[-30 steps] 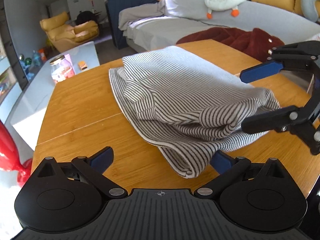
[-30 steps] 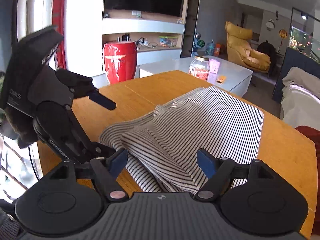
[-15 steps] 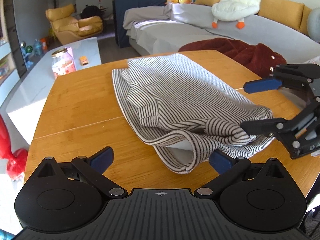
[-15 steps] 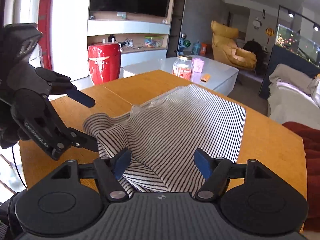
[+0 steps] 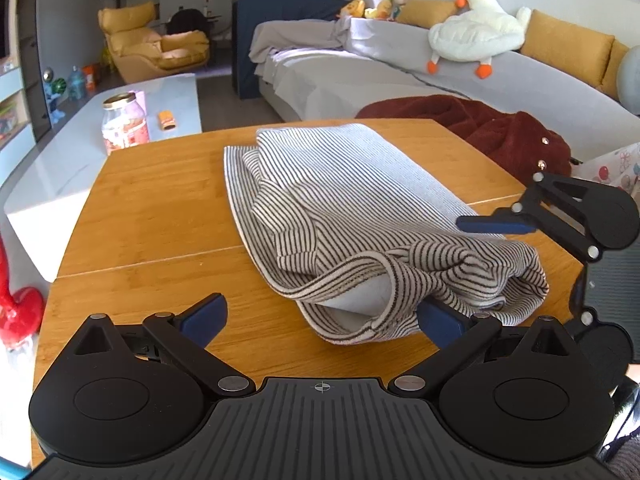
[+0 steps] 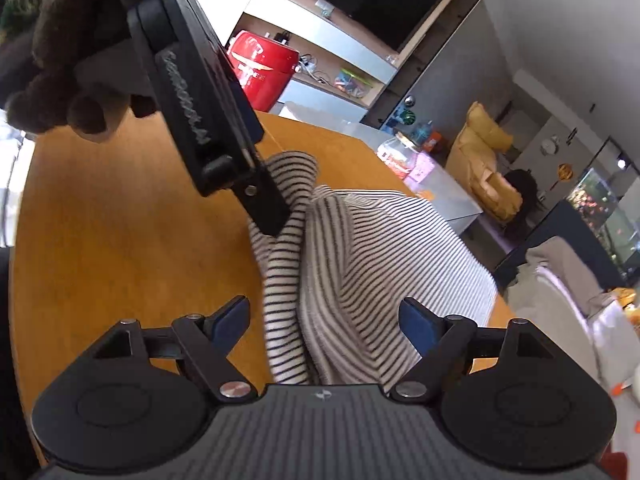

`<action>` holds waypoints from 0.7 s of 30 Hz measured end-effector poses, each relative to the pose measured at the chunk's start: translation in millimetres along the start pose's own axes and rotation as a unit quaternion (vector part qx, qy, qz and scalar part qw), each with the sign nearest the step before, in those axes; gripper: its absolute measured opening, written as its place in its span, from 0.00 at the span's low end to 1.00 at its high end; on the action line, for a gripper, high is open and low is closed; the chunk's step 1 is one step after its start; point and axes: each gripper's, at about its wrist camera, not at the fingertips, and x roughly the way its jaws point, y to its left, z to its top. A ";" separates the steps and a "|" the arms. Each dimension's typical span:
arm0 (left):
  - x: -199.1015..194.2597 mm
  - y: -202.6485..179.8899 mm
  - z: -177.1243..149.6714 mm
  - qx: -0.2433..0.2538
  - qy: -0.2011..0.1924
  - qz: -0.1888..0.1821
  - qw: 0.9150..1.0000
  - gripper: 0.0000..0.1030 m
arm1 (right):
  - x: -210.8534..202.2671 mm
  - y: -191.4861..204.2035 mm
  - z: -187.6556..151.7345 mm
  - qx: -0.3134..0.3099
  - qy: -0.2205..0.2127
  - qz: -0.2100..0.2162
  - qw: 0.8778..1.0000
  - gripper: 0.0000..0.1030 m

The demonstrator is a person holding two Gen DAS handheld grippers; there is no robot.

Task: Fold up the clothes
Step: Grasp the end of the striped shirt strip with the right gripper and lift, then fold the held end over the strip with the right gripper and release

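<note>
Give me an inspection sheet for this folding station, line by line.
Surface: wooden table, a seam line running across it.
Job's things: striped garment, partly folded and bunched at its near end, lying on the table.
Clutter: nothing seen on the table besides the garment.
Grippers: left gripper open, its fingers either side of the garment's near end; right gripper open over the garment's edge.
Cables: nothing seen on the table; some wires on the shelf behind the red pot.
Surroundings: jar on the white coffee table, grey sofa with a plush goose, yellow armchair, dark red blanket.
</note>
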 end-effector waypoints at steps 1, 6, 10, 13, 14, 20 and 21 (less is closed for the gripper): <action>-2.8 1.9 0.8 -0.003 -0.004 -0.007 1.000 1.00 | 4.4 -3.5 -0.1 0.000 0.009 0.005 1.000 0.50; -22.4 29.2 21.5 -0.063 -0.053 -0.079 0.993 1.00 | -1.6 -12.8 4.7 -0.012 0.028 0.039 0.999 0.28; 3.6 30.3 49.1 -0.025 -0.058 -0.053 0.997 1.00 | -24.0 -20.8 10.6 -0.011 0.047 0.095 0.994 0.26; 44.1 26.8 54.5 0.009 -0.009 -0.036 0.999 1.00 | -47.1 -26.4 15.1 -0.023 0.060 0.136 0.989 0.25; 55.0 26.2 53.0 0.019 0.007 -0.030 0.999 1.00 | -56.5 -29.0 17.2 -0.029 0.063 0.148 0.986 0.25; 74.1 33.1 39.9 0.030 0.032 -0.069 0.997 1.00 | -113.6 -85.1 74.3 -0.076 0.026 0.156 0.985 0.24; 74.7 35.2 38.0 0.027 0.032 -0.079 0.996 1.00 | -116.1 -95.0 87.4 -0.086 0.013 0.142 0.986 0.22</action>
